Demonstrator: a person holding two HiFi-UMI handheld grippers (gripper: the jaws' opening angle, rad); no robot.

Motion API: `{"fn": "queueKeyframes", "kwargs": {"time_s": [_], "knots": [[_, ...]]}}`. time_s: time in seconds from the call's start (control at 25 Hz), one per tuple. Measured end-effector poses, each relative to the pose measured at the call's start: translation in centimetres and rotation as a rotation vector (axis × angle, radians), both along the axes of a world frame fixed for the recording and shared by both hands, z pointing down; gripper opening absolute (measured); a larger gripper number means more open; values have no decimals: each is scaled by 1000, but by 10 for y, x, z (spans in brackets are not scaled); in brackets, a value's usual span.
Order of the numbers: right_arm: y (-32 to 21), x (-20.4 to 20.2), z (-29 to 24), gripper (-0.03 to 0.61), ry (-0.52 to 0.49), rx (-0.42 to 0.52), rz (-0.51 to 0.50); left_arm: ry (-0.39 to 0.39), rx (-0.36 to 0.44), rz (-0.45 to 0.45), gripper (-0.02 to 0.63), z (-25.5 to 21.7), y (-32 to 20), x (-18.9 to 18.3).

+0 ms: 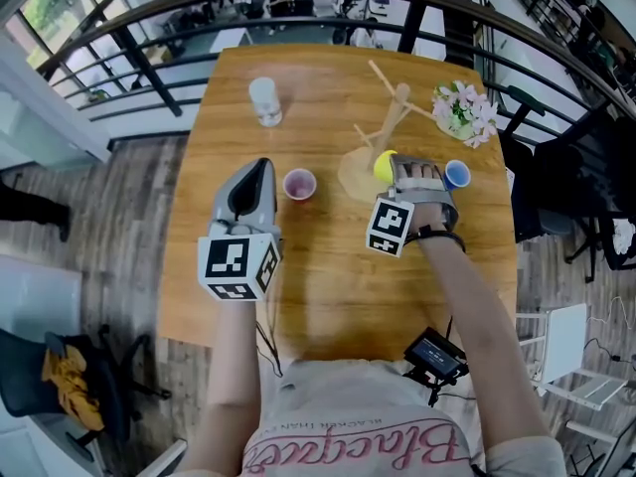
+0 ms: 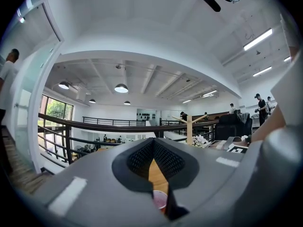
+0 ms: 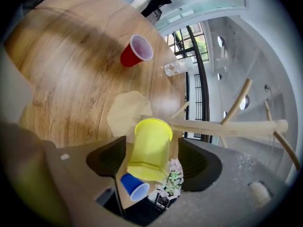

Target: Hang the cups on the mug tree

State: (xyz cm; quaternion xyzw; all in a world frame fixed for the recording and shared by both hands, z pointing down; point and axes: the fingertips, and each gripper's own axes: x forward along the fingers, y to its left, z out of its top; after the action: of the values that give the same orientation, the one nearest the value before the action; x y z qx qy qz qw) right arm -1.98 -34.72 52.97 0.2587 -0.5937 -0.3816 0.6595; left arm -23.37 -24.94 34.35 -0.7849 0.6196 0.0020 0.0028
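Taking the far edge of the light wooden table (image 1: 328, 266) as twelve o'clock, your right gripper (image 1: 396, 163) is at about one o'clock from the centre, at the foot of the pale wooden mug tree (image 1: 396, 112). Its fingers are spread wide. The yellow plastic cup (image 3: 150, 149) sits between them, but neither pad presses on it; a gap shows on each side in the right gripper view. The cup's mouth is up against the tree's stem beside a low peg (whether the peg runs into the cup, I cannot tell).

Your left gripper (image 1: 262, 165) is at about nine o'clock, pointing toward the far edge. Its fingers are closed together and hold nothing.

The red plastic cup with a pale inside (image 1: 299, 184) stands upright near the table's centre, just at three o'clock of the left gripper's tip. The small blue plastic cup (image 1: 456, 174) stands at three o'clock, just beside your right hand. A clear drinking glass (image 1: 265, 100) stands at eleven o'clock, well apart from the others. A bunch of pink and white flowers (image 1: 464, 112) sits at two o'clock, near the tree.
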Motion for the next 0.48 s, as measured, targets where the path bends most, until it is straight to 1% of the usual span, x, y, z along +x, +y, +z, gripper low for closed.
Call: {"fn": "queueKeyframes", "kwargs": {"time_s": [0.12,0.28,0.48], "knots": [[3,2,-3,368,-69,-10,22,-6,9,2,17,-4,1,7],[14,3,-11,382,-161,-12,33,-16,20,8,17,-10,4,16],[31,0,-28,382,-370,-68,90,-28,45,14,17,-23,9,26]]}}
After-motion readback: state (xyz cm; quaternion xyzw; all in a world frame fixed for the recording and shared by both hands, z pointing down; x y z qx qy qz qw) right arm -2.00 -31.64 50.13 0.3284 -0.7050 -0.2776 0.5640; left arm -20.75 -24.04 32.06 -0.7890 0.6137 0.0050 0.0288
